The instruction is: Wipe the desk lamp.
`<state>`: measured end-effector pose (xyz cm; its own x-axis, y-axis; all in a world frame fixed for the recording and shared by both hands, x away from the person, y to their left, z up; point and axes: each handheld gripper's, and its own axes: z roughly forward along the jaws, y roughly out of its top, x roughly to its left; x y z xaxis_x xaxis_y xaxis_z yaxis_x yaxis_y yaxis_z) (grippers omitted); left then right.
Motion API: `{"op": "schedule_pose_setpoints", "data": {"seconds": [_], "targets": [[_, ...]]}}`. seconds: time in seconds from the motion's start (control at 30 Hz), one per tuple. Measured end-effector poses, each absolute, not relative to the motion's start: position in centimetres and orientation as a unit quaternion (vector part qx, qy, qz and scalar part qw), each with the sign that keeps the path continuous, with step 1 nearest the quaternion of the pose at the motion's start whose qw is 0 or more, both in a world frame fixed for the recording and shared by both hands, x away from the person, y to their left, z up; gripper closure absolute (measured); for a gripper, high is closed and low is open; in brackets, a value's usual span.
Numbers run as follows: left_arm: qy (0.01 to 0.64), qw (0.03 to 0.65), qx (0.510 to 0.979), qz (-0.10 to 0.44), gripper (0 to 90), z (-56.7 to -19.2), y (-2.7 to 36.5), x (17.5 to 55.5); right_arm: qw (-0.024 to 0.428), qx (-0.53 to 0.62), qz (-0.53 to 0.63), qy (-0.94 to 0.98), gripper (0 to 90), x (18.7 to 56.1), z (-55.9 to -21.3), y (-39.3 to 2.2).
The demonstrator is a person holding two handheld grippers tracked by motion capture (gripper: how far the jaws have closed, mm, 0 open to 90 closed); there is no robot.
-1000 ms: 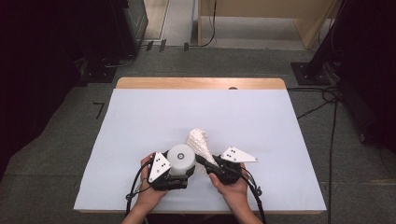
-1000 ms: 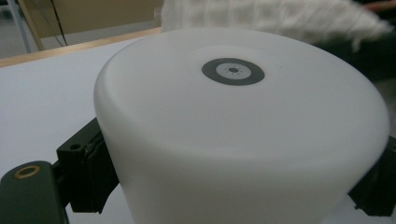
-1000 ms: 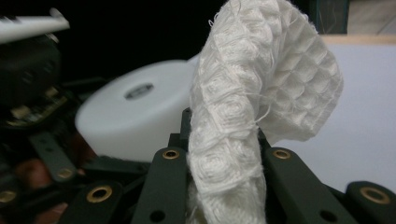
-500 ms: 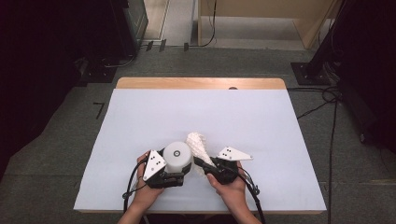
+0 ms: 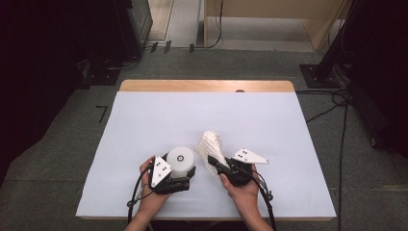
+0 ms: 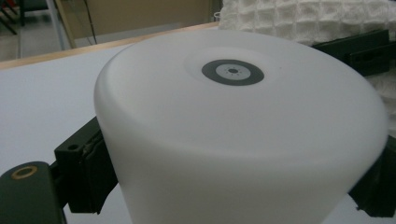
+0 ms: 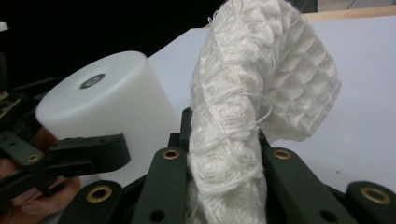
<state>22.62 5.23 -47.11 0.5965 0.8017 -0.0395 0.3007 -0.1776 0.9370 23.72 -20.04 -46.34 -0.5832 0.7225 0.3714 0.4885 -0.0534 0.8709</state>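
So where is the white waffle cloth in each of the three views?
High view: waffle cloth right of centre, pinched in the right hand-held gripper.
Left gripper view: top right corner.
Right gripper view: centre, rising between the jaws.
Shared landmark: the white cylinder beside it.

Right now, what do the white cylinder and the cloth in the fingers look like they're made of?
White cylinder: likely smooth matte plastic, faintly translucent, with a dark moulded ring on top. Cloth: woven waffle-textured fabric, probably cotton, with frayed loose threads at its edges.
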Motion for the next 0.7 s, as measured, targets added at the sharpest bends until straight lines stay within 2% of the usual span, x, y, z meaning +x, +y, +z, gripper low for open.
{"op": "schedule_pose_setpoints", "data": {"seconds": [0.07,0.23,0.3,0.33,0.5,0.6,0.7], "targets": [[0.411,0.511,0.715,0.242,1.2,-46.9,4.9,22.5,0.104,0.449,0.569,0.681,77.6,23.9,-46.5,-20.2],[0.442,0.484,0.707,0.266,0.7,-46.9,3.6,21.9,0.105,0.454,0.557,0.687,77.4,24.0,-47.1,-19.9],[0.448,0.469,0.706,0.284,3.9,-47.2,3.3,21.7,0.102,0.454,0.555,0.69,77.4,23.9,-47.2,-19.7],[0.446,0.469,0.706,0.287,8.4,-47.2,3.3,21.7,0.101,0.453,0.555,0.691,77.4,23.9,-47.3,-19.6],[0.416,0.483,0.726,0.258,8.8,-46.7,3.9,22.2,0.095,0.449,0.555,0.694,77.3,23.8,-47.1,-19.4],[0.365,0.513,0.737,0.249,8.9,-45.9,4.5,22.0,0.091,0.443,0.563,0.692,77.3,23.6,-46.5,-19.2],[0.32,0.546,0.745,0.21,8.9,-45.1,5.2,22.0,0.091,0.428,0.57,0.695,77.2,23.3,-45.8,-18.9]]}}
